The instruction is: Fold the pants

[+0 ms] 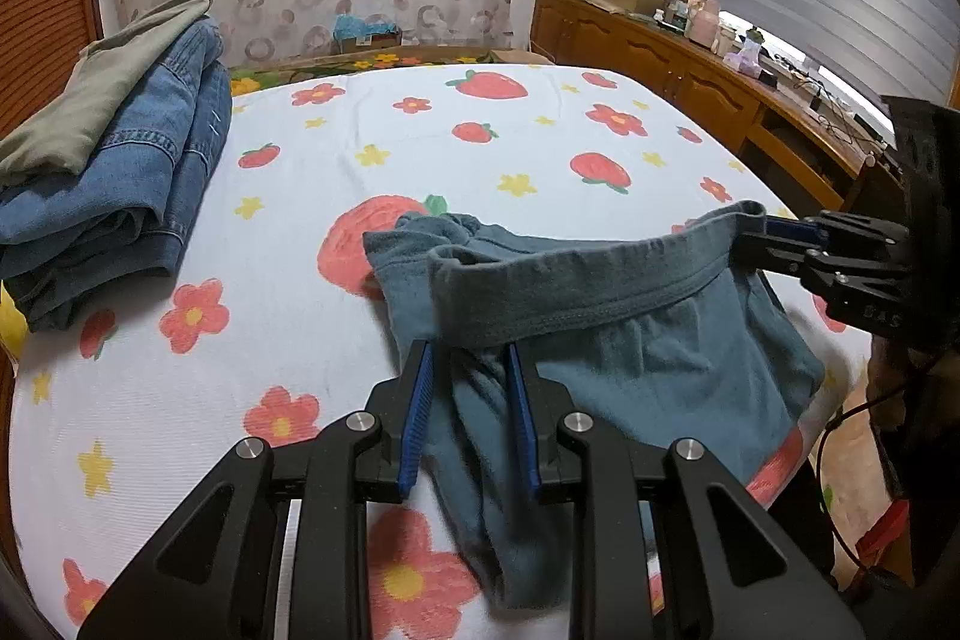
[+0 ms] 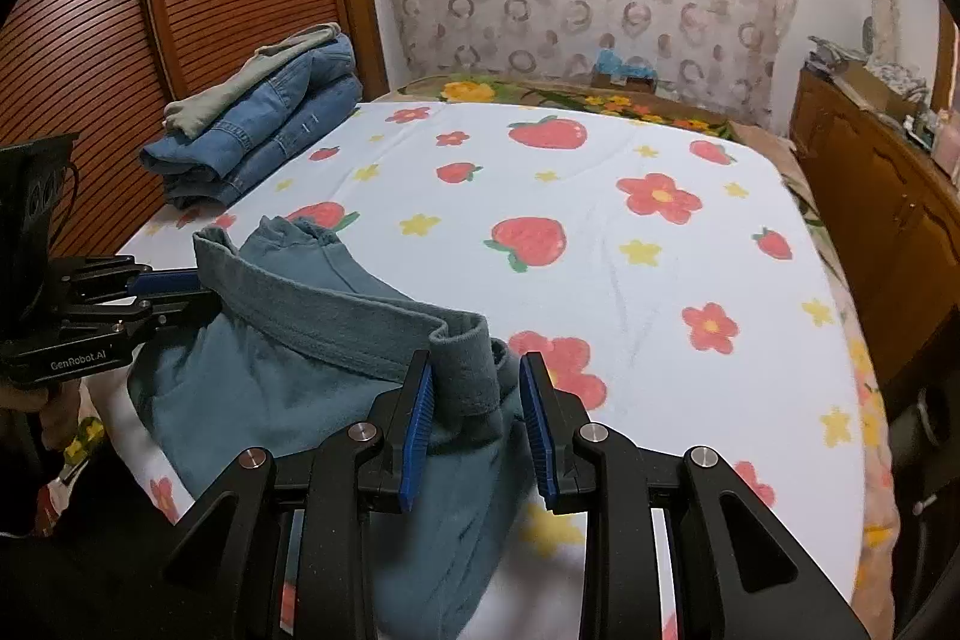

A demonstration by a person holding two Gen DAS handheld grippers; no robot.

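Soft teal pants (image 1: 630, 340) lie at the bed's (image 1: 300, 280) near edge; both grippers' (image 1: 470, 349) (image 2: 474, 364) jaws gape around the ribbed waistband, unclamped

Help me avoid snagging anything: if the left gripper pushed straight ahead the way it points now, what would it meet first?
Probably the teal pants: their waistband already sits at the left gripper fingertips. Beyond lies only the strawberry bedsheet; depth is uncertain.
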